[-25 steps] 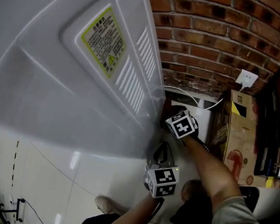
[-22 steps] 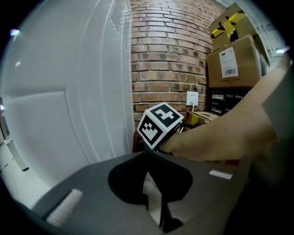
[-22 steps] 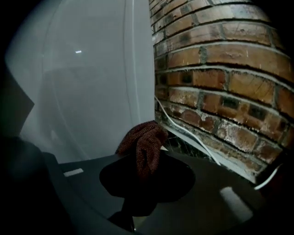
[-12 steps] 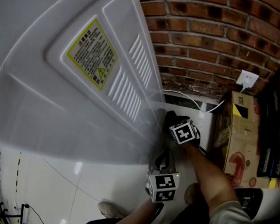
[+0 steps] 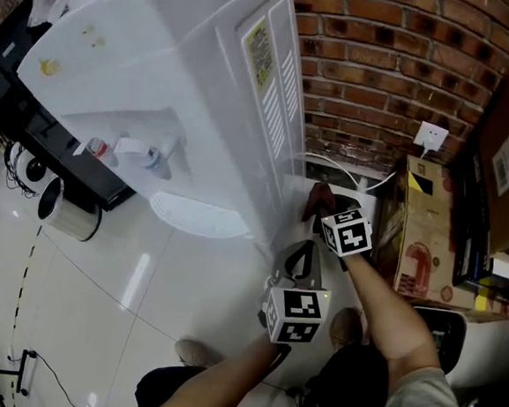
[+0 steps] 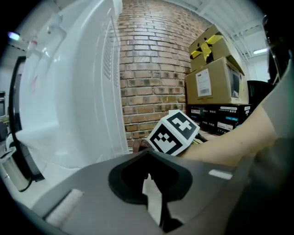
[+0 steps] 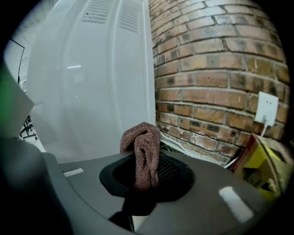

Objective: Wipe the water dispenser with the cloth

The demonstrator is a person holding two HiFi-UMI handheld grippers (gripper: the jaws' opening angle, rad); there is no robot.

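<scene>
The white water dispenser (image 5: 203, 87) stands tall at the left, its taps and drip tray showing in the head view. My right gripper (image 5: 322, 213) is shut on a brown cloth (image 5: 319, 198), low beside the dispenser's rear corner near the brick wall. In the right gripper view the folded cloth (image 7: 144, 147) sticks up from the jaws of the right gripper (image 7: 146, 173), with the dispenser's side panel (image 7: 92, 69) just beyond. My left gripper (image 5: 306, 247) hangs just behind the right one, shut with nothing held. The left gripper (image 6: 148, 158) looks at the right gripper's marker cube (image 6: 173, 133).
A brick wall (image 5: 381, 67) with a white socket (image 5: 432, 134) and a cable rises behind. Cardboard boxes (image 5: 425, 231) stand at the right. A dark rack with a white cup (image 5: 68, 213) sits left of the dispenser. A shoe (image 5: 193, 352) rests on the white tiled floor.
The head view has pulled back and swung, so the dispenser's tap side now shows. Both grippers have risen a little beside the dispenser; the cloth stays in the right one.
</scene>
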